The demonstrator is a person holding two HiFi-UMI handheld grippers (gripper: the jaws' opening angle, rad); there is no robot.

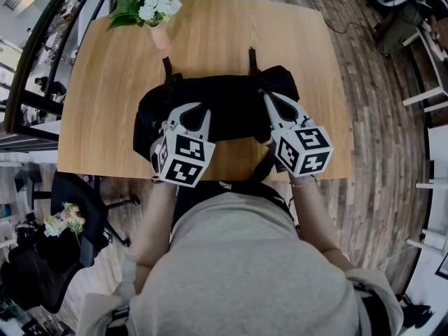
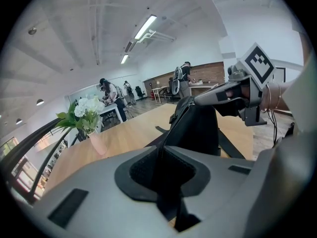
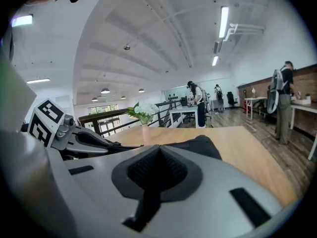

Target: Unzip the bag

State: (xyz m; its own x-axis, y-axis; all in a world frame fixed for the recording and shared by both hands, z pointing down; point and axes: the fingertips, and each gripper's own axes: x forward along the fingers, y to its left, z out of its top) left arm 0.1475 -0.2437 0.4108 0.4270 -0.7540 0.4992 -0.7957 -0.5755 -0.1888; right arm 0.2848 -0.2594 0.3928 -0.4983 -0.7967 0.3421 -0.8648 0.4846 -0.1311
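A black bag (image 1: pixel 234 110) lies across the near half of the wooden table (image 1: pixel 98 103). My left gripper (image 1: pixel 198 112) is on its left part. In the left gripper view the left gripper (image 2: pixel 162 150) is shut on black bag fabric beside the zipper line (image 2: pixel 171 130), which runs up to the bag's raised end (image 2: pixel 198 128). My right gripper (image 1: pixel 269 98) is shut at the bag's right top; its tips (image 2: pixel 198 100) pinch that raised peak. From the right gripper (image 3: pixel 158 150) the bag (image 3: pixel 198 145) shows just beyond the pads, and the left gripper (image 3: pixel 116 144) is at the left.
A pink vase of white flowers (image 1: pixel 157 9) stands at the table's far left. Two black straps (image 1: pixel 166 67) stretch from the bag toward the far edge. Black chairs (image 1: pixel 77 201) stand on the floor at the left. People stand at tables (image 3: pixel 195 103) far off in the room.
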